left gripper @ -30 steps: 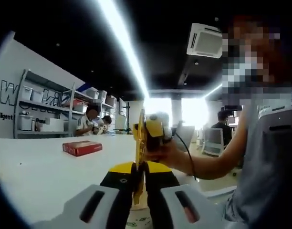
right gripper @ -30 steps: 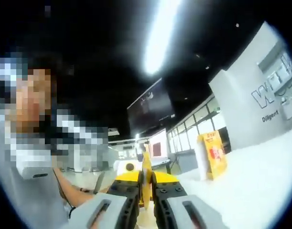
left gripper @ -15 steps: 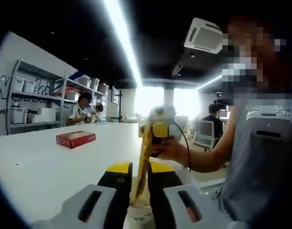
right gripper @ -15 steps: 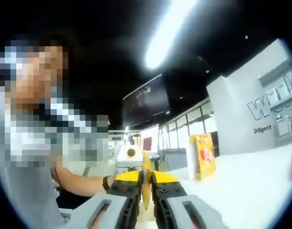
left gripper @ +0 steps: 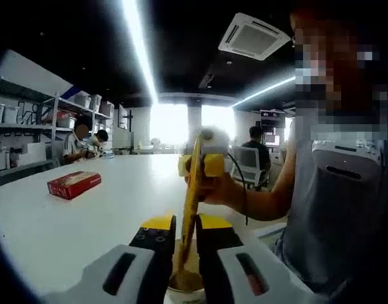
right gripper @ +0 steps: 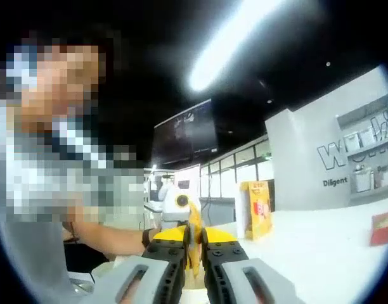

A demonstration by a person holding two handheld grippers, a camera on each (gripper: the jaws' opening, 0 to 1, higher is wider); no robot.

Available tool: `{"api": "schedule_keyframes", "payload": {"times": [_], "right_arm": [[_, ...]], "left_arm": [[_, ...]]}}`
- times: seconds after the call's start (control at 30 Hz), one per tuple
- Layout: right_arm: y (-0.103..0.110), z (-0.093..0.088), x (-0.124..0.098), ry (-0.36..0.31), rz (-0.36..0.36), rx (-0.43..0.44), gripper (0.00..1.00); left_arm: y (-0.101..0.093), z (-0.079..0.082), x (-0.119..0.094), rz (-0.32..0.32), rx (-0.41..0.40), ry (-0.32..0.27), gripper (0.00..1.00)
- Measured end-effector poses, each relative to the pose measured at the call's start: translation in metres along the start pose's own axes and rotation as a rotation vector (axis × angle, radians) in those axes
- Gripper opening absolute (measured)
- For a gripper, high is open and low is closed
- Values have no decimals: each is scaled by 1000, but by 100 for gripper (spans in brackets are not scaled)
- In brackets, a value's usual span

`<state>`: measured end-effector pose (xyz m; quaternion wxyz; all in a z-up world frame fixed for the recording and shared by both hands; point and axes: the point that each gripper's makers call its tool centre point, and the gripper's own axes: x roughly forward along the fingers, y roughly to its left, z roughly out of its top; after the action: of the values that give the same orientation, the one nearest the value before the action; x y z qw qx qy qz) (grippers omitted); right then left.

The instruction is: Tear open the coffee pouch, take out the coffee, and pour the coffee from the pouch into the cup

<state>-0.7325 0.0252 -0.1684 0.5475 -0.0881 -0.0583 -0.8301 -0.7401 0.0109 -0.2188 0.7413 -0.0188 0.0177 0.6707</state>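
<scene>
The yellow coffee pouch (left gripper: 191, 190) stands edge-on and nearly upright over the white table (left gripper: 86, 221). My left gripper (left gripper: 185, 237) is shut on its lower part. My right gripper (left gripper: 204, 163), held in a hand, is shut on its upper end. Just below the pouch's lower end is the white cup (left gripper: 185, 290), with brown coffee showing inside. In the right gripper view, my right gripper (right gripper: 194, 246) clamps the pouch (right gripper: 194, 229), and my left gripper (right gripper: 177, 206) sits just beyond it on the same pouch.
A red box (left gripper: 73, 184) lies on the table to the left, also seen as the red box (right gripper: 384, 227). A yellow carton (right gripper: 257, 209) stands upright on the table. The person's torso (left gripper: 333, 209) is close on the right. Two people (left gripper: 83, 136) sit far back by shelves.
Both views have swung with the hands. The pouch has gone from leaning left to nearly upright above the cup, and brown coffee now shows in the cup.
</scene>
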Motion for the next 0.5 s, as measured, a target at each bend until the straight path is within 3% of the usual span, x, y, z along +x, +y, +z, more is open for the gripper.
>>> {"api": "schedule_keyframes", "payload": {"times": [0.1,0.5], "right_arm": [[2,2,1,-13,8,14,10],[-3,-6,1,-33,-16,71,10]], "left_arm": [[-7,6,-4,-7,30,-61,12],[-4,-1,-10,21,17,-71,10]]}}
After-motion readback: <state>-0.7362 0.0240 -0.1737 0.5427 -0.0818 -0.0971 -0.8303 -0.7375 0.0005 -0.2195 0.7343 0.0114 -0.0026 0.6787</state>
